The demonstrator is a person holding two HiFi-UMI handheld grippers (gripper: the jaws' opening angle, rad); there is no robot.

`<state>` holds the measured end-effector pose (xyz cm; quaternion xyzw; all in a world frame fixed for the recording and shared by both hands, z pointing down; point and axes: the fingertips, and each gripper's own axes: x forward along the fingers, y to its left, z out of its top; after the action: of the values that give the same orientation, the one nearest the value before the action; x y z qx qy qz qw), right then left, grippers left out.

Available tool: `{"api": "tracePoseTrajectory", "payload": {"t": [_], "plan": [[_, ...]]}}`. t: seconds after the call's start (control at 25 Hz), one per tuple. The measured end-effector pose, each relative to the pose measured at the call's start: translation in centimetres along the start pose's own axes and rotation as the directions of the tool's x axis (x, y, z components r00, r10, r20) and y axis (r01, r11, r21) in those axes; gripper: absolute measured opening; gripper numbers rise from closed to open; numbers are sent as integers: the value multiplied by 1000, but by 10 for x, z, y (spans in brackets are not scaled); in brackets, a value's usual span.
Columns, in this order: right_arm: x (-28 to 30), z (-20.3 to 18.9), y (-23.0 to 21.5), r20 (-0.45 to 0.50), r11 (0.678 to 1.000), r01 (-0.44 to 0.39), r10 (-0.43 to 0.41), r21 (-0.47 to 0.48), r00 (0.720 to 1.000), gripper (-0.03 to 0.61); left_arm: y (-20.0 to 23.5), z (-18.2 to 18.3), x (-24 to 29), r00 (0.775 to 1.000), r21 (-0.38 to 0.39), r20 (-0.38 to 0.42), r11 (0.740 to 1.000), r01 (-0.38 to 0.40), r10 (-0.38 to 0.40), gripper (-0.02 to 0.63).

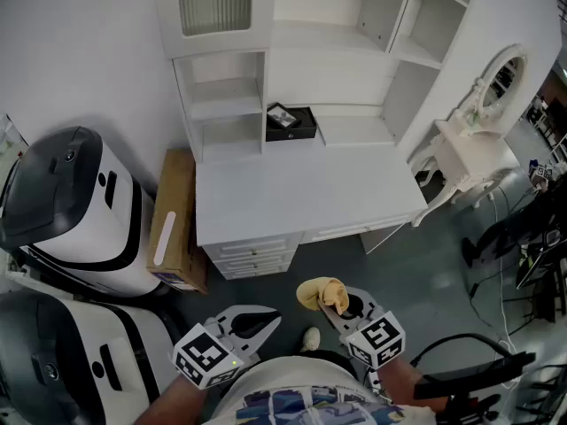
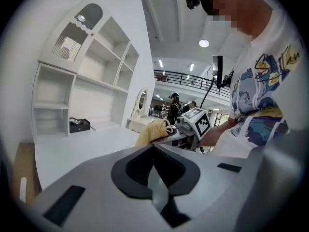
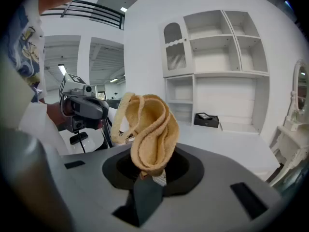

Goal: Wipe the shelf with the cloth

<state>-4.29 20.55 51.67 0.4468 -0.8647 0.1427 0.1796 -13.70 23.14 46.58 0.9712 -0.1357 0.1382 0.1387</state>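
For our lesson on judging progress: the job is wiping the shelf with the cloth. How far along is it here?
Done: the cloth is clamped in the right tool. In hand: both tools are held short of the white shelf unit, the left tool shut and empty. Left: all the wiping; the cloth touches no shelf yet, and a black box sits on the lower ledge.

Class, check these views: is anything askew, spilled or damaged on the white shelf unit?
Nothing stands out. The shelf unit looks intact and bare except a black box sitting level; the cloth is bunched in the right gripper.
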Motion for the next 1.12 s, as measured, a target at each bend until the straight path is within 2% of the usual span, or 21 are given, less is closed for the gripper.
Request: {"api": "tracePoseTrajectory", "payload": {"t": [0.28,0.68,0.88,1.12], "plan": [[-34,-3,-77,15,1000,20,-20,14,1000,109,-13,32,63,1000,-24,7,1000,-7,7,12],[-50,1,-179,52,999,16,-18,34,998,110,-15,72,146,1000,-7,5,1000,-17,17,12],[-38,30,-221,101,999,40,-44,37,994,112,4,85,166,1000,12,-15,1000,13,-12,12],[-3,100,-266,154,996,85,-86,11,984,112,51,115,183,997,40,12,996,77,-78,12]]}}
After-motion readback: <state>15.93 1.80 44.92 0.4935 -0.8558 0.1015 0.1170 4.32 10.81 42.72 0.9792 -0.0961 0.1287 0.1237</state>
